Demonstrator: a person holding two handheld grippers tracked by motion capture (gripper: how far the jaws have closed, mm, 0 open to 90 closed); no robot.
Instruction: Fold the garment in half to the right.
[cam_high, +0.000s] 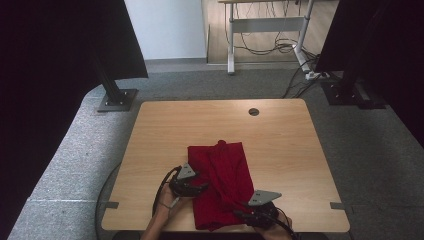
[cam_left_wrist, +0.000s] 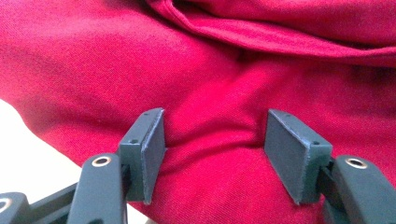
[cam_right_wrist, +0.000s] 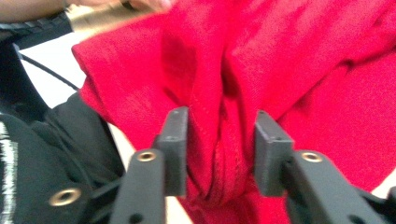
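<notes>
Cloth: a red garment (cam_high: 222, 182) lies partly folded on the near half of the desk (cam_high: 165, 125), its near edge close to the person's side, so both hands can reach it without stretching.
Folds: a thick rolled edge crosses the top of the left gripper view (cam_left_wrist: 280, 32); the layers appear stacked, which suggests folding work is in hand.
Left gripper: the left gripper (cam_high: 200, 187) sits at the cloth's left edge, pointing in across it. In its own view the jaws stand apart over flat fabric (cam_left_wrist: 215, 135), with a small ridge puckered between them; the pads do not seem to press it, so it reads as released, probably placed to pinch up that ridge.
Right gripper: the right gripper (cam_high: 242, 214) is at the near edge of the cloth. In its own view (cam_right_wrist: 219, 154) a bunched, hemmed fold hangs between the jaws; the left pad touches it, the right one stands clear, so the hold looks loosened rather than clenched.
Reason for placing: one gripper at each side would let the cloth be lifted or smoothed evenly.
Left hand: the hand (cam_high: 167, 200) comes in from the near left edge of the desk.
</notes>
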